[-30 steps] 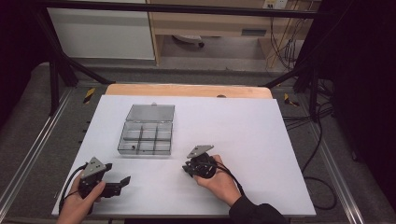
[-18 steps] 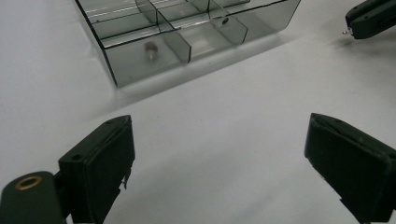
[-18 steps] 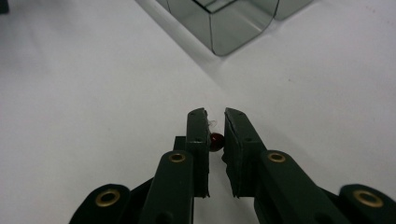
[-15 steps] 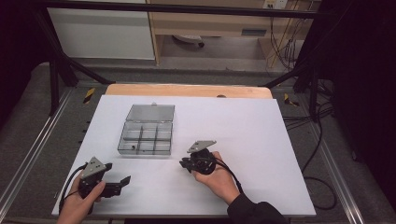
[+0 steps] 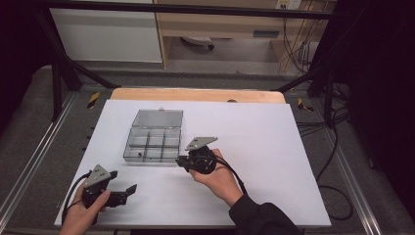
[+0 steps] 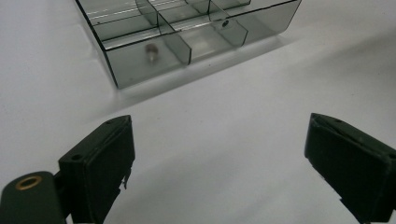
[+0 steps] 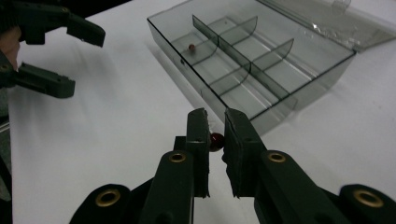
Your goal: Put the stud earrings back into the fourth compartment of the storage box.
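right gripper (image 7: pixel 215 128): jaws closed on a small dark red bead (image 7: pixel 216 141), pinched between the pads; in the high view the hand (image 5: pixel 215 174) covered the jaws and the bead could not be made out.
bead's place: held just beside the near wall of the compartment box (image 7: pixel 299 100), off the white table (image 7: pixel 116 140).
left gripper (image 6: pixel 219 154): jaws stood wide apart, nothing between them, near the table's front left; its tips were cut off at the frame's bottom edge.
box: clear grey, lid (image 5: pixel 158 118) open and laid back; far corner cropped in the right gripper view.
inside the box: one small item (image 7: pixel 191 47) in a corner cell, too blurred in the left gripper view to name.
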